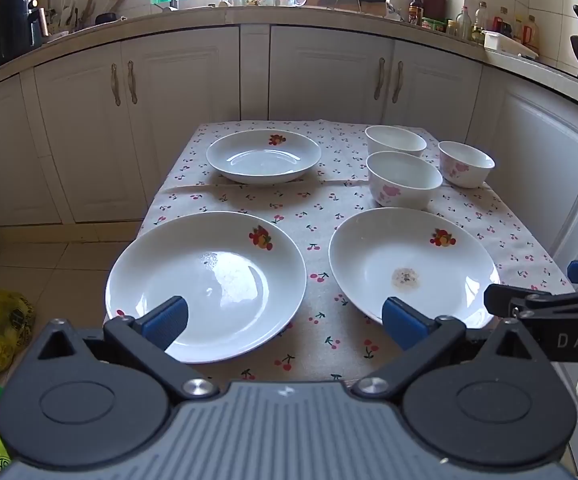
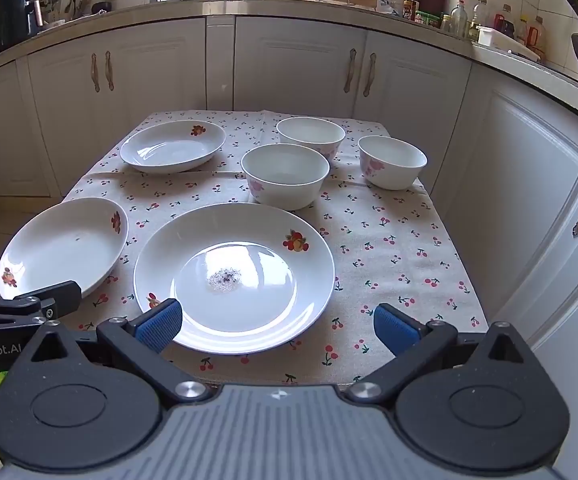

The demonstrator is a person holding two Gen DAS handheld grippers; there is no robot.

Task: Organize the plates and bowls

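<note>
Three white fruit-print ceramic plates (image 1: 209,280) and three bowls (image 1: 405,180) sit unstacked; both grippers (image 1: 285,320) (image 2: 277,326) hover, jaws released, stacking probably next.

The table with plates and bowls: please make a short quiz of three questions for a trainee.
1. How many bowls stand on the table?
2. True or false: the left gripper holds a plate.
3. Which plate has dirt in its middle: A, far plate; B, near right plate?

Key: 1. Three. 2. False; both it and the right gripper are open and empty. 3. B.
</note>
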